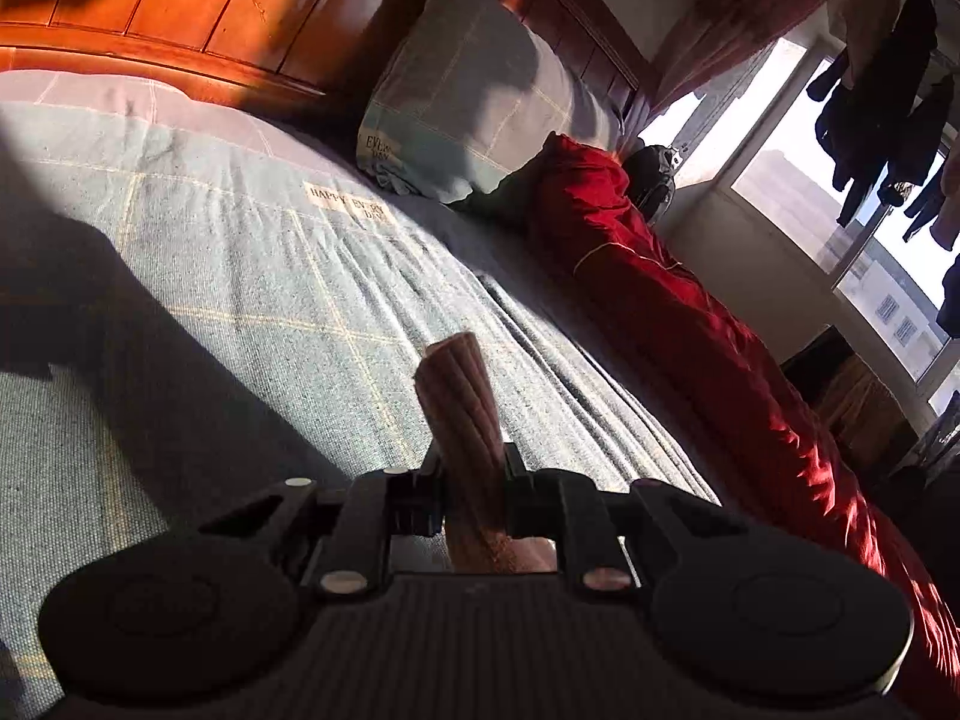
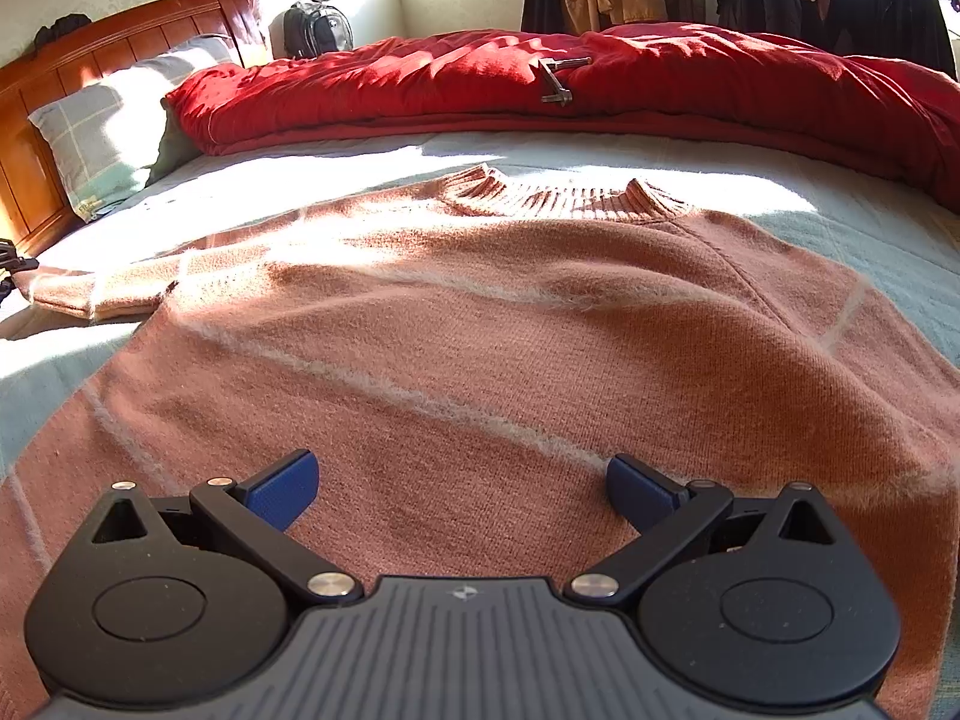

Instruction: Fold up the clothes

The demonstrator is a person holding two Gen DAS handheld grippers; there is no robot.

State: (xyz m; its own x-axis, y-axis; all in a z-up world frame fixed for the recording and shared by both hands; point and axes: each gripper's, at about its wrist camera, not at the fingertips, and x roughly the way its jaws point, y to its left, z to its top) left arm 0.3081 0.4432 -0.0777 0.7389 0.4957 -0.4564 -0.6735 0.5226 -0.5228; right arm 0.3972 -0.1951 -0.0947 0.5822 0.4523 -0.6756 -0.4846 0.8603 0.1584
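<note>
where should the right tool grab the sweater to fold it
Grip the near hem of the sweater, directly ahead of the open right tool, coming in low from the hem side. The body lies flat on the bed, so only an edge gives the tool something to pinch.

1. A salmon-pink knit sweater [image 2: 480,312] with pale stripes lies spread flat on a light bedsheet [image 2: 888,240], ribbed collar away from the camera.
2. The right gripper [image 2: 462,492] hangs over the sweater's lower body, blue pads [image 2: 285,489] wide apart, gripping nothing.
3. A red quilt [image 2: 420,84] is bunched beyond the sweater, a grey checked pillow [image 2: 108,120] against the wooden headboard [image 2: 120,42].
4. A grey backpack [image 2: 315,30] stands behind the quilt.
</note>
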